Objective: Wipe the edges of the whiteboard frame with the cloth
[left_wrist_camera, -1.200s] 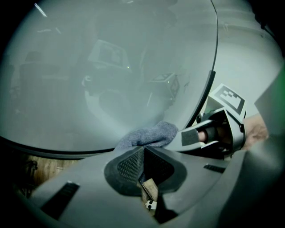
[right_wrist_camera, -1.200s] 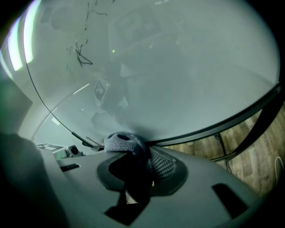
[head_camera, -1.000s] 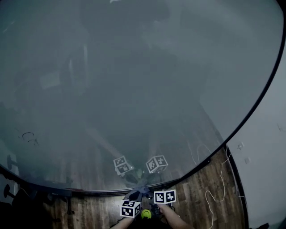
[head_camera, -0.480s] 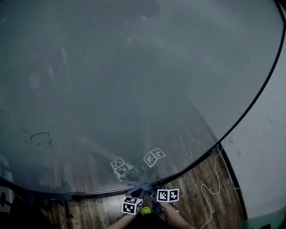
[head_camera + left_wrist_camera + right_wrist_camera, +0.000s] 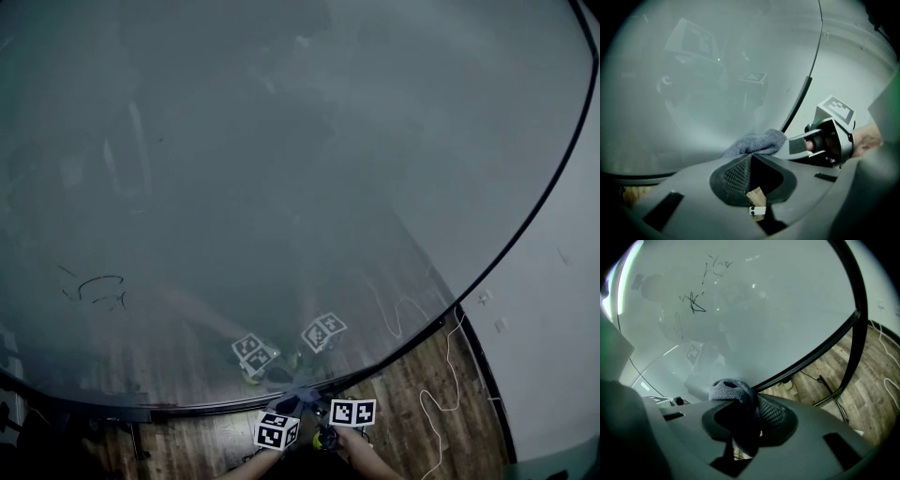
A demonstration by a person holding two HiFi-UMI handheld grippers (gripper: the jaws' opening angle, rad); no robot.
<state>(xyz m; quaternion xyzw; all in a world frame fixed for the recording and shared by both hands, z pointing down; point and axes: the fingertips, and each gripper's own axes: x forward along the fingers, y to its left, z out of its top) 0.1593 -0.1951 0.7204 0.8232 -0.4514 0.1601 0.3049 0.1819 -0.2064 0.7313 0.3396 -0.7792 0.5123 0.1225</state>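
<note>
Right gripper view shows the right gripper [image 5: 747, 401] clamped on the grey cloth [image 5: 729, 387], whose bunched top rises above the jaw tips at lower centre, against the glossy whiteboard [image 5: 754, 310] and just beside its dark frame [image 5: 811, 355]. In the left gripper view, the left gripper [image 5: 750, 157] has its jaws together, with the cloth lying just past their tips. In the head view both grippers sit at the bottom centre of the picture, by the board's lower edge, above the wooden floor [image 5: 403, 412]. Faint pen marks [image 5: 94, 291] show at left.
</note>
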